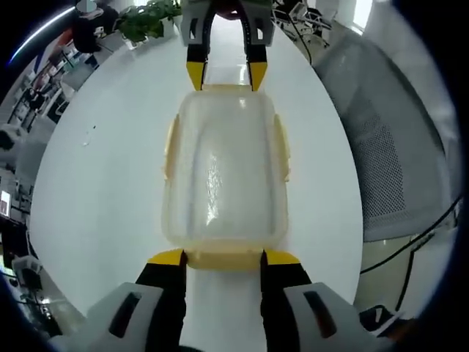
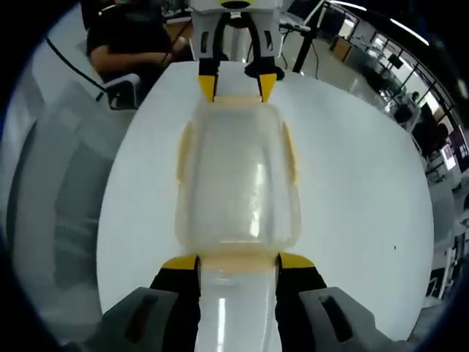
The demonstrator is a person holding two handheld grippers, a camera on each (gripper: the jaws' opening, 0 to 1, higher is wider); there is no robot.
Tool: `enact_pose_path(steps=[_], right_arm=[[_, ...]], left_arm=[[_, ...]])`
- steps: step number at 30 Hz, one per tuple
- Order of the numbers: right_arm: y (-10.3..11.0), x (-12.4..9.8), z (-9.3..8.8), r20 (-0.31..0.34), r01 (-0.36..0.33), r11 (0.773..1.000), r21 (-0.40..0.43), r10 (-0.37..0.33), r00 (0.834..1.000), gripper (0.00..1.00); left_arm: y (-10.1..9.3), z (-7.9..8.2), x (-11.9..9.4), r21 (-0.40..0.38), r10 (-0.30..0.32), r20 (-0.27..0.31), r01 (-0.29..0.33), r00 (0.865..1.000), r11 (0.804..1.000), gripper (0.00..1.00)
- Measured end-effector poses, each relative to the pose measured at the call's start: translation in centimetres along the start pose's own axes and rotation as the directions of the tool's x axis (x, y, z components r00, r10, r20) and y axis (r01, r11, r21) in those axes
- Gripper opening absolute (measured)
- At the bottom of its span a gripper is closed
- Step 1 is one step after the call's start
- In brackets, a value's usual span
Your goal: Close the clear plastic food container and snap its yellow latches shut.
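Left gripper (image 1: pixel 223 257): black jaws with yellow tips at 6 o'clock of the left gripper view, spread apart, tips against the near end of the container, flanking the near yellow latch (image 1: pixel 223 258).
Clear rectangular plastic food container (image 1: pixel 223 176): lid on, resting flat mid-table between both grippers; pale yellow latches at 9 o'clock (image 1: pixel 170 150) and 3 o'clock (image 1: pixel 282 150) along the long sides.
Right gripper (image 1: pixel 226 73): at 12 o'clock in the left gripper view, yellow tips spread, touching the far end of the container.
Round white table (image 1: pixel 102 191): bare surface all around the container.
Right gripper view: own jaws (image 2: pixel 238 262) spread at 6 o'clock against the container (image 2: pixel 238 176); left gripper (image 2: pixel 238 84) at 12 o'clock.
Grey mesh chair (image 1: pixel 388 147): at 3 o'clock beyond the table edge.
Seated person in dark clothes (image 2: pixel 128 37): at 11 o'clock of the right gripper view.
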State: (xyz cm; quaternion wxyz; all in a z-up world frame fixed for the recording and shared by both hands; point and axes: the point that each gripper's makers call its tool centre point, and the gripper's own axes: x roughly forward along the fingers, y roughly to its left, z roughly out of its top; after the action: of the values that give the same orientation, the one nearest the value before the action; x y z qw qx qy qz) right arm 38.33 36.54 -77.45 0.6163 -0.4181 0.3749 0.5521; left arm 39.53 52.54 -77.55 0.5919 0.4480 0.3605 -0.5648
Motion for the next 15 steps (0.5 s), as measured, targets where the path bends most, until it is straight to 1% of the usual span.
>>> enact_pose_path(steps=[10,15], right_arm=[[0.2,-1.3,-1.6,-0.009,0.017,1.0,-0.005,-0.017,1.0,0.38],[0.3,-2.0,-2.5,-0.011,0.023,1.0,-0.002,-0.023,1.0,0.38]], left_arm=[[-0.1,2.3,-0.4,0.009,-0.007,-0.001,0.007,1.0,1.0,0.38],[-0.1,3.4,-0.2,0.016,-0.007,-0.005,0.007,1.0,1.0,0.38]])
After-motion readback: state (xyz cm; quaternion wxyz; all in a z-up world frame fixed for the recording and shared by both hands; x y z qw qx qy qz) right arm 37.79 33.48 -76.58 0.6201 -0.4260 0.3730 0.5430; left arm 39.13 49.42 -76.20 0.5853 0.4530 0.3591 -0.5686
